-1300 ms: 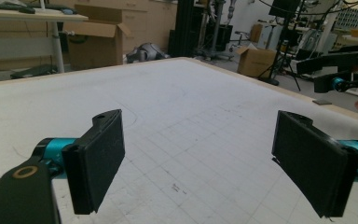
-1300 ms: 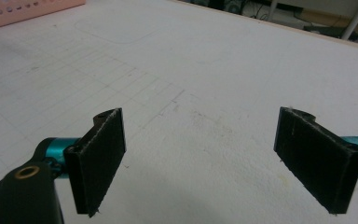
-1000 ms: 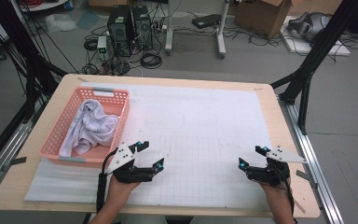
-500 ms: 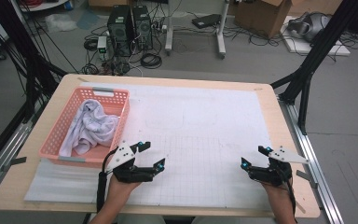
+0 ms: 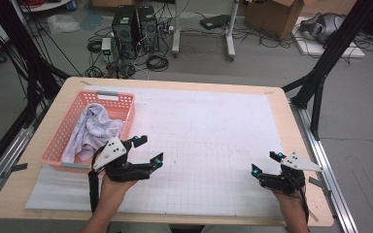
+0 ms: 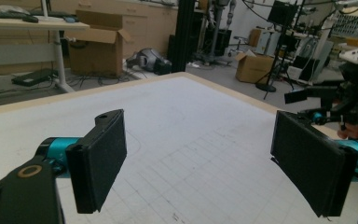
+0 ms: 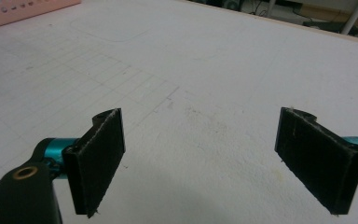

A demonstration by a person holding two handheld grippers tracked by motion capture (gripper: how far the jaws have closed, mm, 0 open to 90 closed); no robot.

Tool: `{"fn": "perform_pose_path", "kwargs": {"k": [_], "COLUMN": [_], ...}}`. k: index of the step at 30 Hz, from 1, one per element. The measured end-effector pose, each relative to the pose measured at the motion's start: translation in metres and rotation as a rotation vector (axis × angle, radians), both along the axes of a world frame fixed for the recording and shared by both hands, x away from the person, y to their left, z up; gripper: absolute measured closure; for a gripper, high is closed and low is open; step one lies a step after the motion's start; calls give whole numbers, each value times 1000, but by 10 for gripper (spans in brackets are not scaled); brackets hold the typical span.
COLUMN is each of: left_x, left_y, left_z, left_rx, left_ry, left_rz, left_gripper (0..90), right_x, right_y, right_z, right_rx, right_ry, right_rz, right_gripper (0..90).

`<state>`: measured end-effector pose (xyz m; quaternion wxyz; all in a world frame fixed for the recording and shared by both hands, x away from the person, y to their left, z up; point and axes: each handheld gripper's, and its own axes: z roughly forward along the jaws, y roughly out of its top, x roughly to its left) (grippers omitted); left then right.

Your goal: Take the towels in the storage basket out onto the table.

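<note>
A pink plastic basket [image 5: 53,145] stands at the table's left side with a crumpled white cloth [image 5: 94,127] inside. My left gripper [image 5: 148,149] hovers just right of the basket's near corner, open and holding nothing. In the left gripper view its black pads [image 6: 98,163] stand wide apart over the white gridded mat [image 6: 191,130]. My right gripper [image 5: 264,162] is near the front right of the table, also open and holding nothing. In the right gripper view, bare mat [image 7: 200,93] lies between its pads [image 7: 314,158].
A white gridded mat [image 5: 209,131] covers most of the wooden table [image 5: 301,141]. The basket's edge [image 7: 18,9] shows at the top left of the right gripper view. Black frame legs, computers, cables and boxes stand on the floor beyond the table.
My left gripper has shifted a little forward and left, closer to the basket. The right gripper has barely moved. Both stay open.
</note>
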<state>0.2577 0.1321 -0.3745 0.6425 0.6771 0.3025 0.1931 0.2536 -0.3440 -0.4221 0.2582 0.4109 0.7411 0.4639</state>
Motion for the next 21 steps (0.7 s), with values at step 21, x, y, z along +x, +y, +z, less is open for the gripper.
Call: {"fn": "perform_pose_path", "kwargs": {"k": [21], "left_x": [33], "left_y": [66], "left_z": [42], "left_rx": [1], "left_ry": [-17], "left_rz": [164], "left_gripper": [187], "right_x": [2], "right_y": [4], "right_z": [-3], "right_rx": [-14], "right_ry": [11], "right_rz": [7], "right_gripper": [146]}}
